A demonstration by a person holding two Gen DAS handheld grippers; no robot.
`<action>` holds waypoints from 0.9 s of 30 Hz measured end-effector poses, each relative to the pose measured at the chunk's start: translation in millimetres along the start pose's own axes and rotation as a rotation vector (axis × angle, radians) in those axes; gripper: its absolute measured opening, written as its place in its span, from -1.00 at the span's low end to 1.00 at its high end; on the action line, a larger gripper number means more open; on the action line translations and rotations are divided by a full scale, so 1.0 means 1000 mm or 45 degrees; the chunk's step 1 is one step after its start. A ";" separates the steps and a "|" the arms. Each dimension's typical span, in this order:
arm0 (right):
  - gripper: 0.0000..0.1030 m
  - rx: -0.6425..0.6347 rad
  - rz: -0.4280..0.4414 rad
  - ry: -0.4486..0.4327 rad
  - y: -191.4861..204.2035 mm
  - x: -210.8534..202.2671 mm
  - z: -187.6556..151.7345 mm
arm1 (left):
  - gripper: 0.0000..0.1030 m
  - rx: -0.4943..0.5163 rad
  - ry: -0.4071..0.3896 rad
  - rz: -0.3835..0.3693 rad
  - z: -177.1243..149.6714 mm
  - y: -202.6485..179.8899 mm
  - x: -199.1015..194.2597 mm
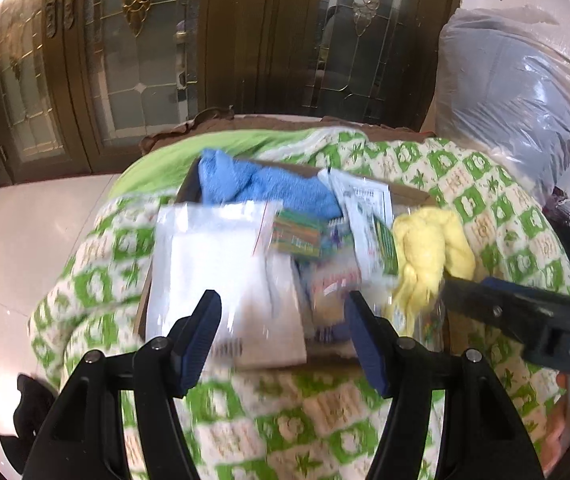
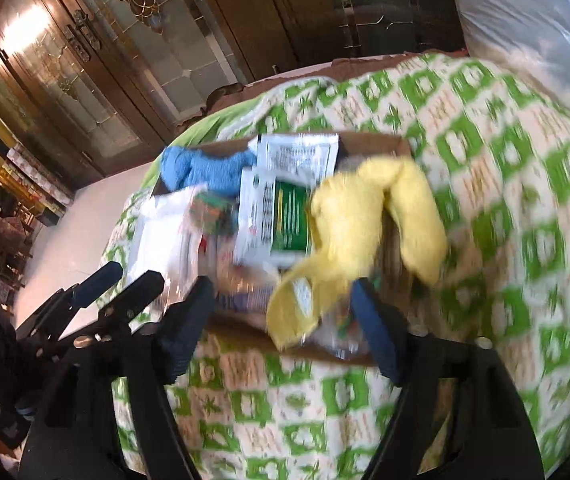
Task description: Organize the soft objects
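A cardboard box [image 1: 189,182] [image 2: 369,138] sits on a green-and-white blanket and holds a blue towel [image 1: 261,184] [image 2: 205,170], a yellow cloth [image 1: 429,252] [image 2: 361,216], a clear bag of white cloth [image 1: 209,256] [image 2: 161,236] and several printed packets [image 1: 365,208] [image 2: 281,208]. My left gripper [image 1: 283,316] is open just above the box's near side, over the white bag. My right gripper [image 2: 281,300] is open, its jaws either side of the yellow cloth's lower end, which hangs loose. It also shows in the left wrist view [image 1: 525,312] beside the yellow cloth.
The blanket [image 1: 305,420] [image 2: 505,160] covers a rounded surface. A large plastic-wrapped grey bundle [image 1: 521,80] [image 2: 533,12] lies at the back right. A wooden cabinet with glass doors [image 1: 145,52] [image 2: 125,60] stands behind. White floor [image 1: 17,240] is at the left.
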State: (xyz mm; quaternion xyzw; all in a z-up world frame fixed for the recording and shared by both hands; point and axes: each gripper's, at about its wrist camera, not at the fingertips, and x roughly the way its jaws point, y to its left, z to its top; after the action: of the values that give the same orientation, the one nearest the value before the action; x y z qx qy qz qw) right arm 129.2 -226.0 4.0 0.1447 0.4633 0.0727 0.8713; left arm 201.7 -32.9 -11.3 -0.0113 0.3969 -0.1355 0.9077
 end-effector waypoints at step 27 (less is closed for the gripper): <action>0.54 -0.078 -0.060 -0.192 0.028 -0.102 -0.108 | 0.61 0.057 -0.208 0.219 -0.073 -0.019 -0.133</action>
State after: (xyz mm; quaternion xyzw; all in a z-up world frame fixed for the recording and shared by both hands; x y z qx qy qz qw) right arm -17.7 -205.8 36.1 0.1122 0.3973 0.0551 0.9091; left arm 58.0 -11.0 36.7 0.0321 0.3181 -0.0646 0.9453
